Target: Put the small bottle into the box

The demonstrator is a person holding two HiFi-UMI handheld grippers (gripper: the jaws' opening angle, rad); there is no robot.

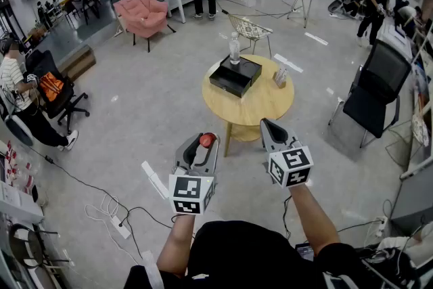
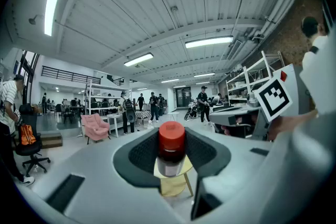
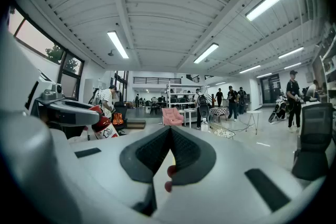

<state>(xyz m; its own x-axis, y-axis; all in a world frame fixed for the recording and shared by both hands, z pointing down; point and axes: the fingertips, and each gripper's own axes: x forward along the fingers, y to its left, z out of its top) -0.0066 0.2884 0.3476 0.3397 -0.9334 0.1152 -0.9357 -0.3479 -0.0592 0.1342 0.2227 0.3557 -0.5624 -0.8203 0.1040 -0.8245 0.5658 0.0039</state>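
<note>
A small bottle with a red cap [image 1: 207, 140] [image 2: 171, 148] stands upright between the pads of my left gripper [image 1: 205, 145] [image 2: 171, 159], which is shut on it. My right gripper [image 1: 269, 126] [image 3: 169, 150] is level with it on the right, its jaws shut with nothing between them. Both are held over the floor, short of a round wooden table [image 1: 264, 107]. A black box [image 1: 235, 76] lies on the table's far side, with a clear plastic bottle [image 1: 234, 49] standing on its top.
A small carton [image 1: 280, 76] stands on the table's right side. A wire chair [image 1: 251, 29] is behind the table, a pink armchair [image 1: 142, 13] far left, a black office chair [image 1: 373, 93] right. Cables and a power strip [image 1: 120, 227] lie on the floor at my left.
</note>
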